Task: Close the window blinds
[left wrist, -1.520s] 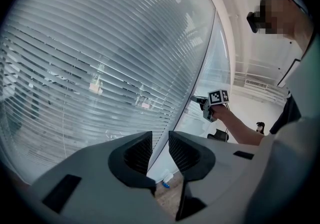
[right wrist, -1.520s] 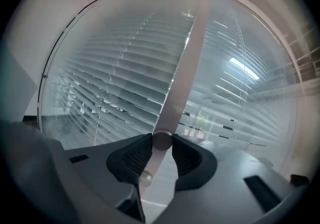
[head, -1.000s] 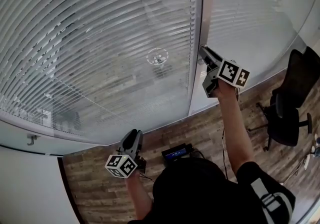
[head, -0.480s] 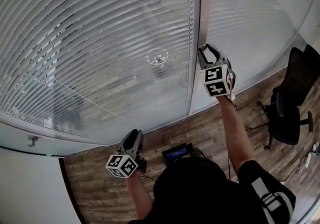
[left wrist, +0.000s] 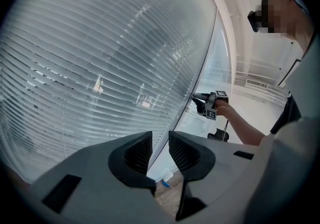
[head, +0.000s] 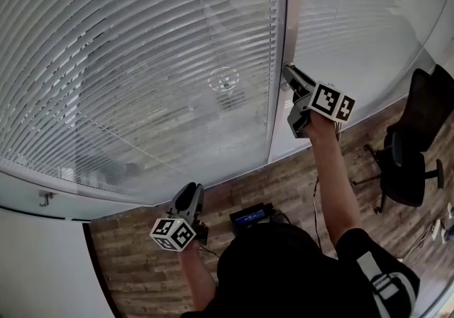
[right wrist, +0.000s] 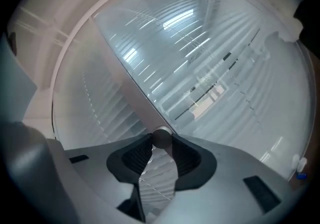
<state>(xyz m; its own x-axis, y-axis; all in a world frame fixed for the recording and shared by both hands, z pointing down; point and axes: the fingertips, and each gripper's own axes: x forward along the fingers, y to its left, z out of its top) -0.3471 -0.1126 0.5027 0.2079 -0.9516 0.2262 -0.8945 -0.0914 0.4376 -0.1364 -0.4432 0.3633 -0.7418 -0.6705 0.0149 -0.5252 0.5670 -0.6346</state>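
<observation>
Window blinds (head: 142, 61) cover two panes ahead of me, split by a white mullion (head: 291, 18). The slats run horizontally, with their long axis side to side across each pane. On the left pane the slats sit partly tilted, and I can see the street and buildings through the gaps. The right pane's blind (head: 355, 25) reads whiter and more shut.

Right gripper (head: 291, 93) is raised at the mullion, just between the two blinds, marker cube facing back toward me. In the right gripper view its jaws (right wrist: 161, 143) are pinched on a small rounded grey end, which I take for the blinds' tilt wand (right wrist: 161, 137). Only that tip shows, so I can't tell which way the wand's length runs.

Left gripper (head: 189, 192) hangs low, well apart from the right one, aimed at the lower left pane. In the left gripper view the jaws (left wrist: 160, 140) stand a narrow gap apart with nothing between them, only slats and floor beyond. The right gripper (left wrist: 197, 100) shows there at the pane edge.

A black office chair (head: 411, 160) stands on the wood floor (head: 142, 260) at right.
</observation>
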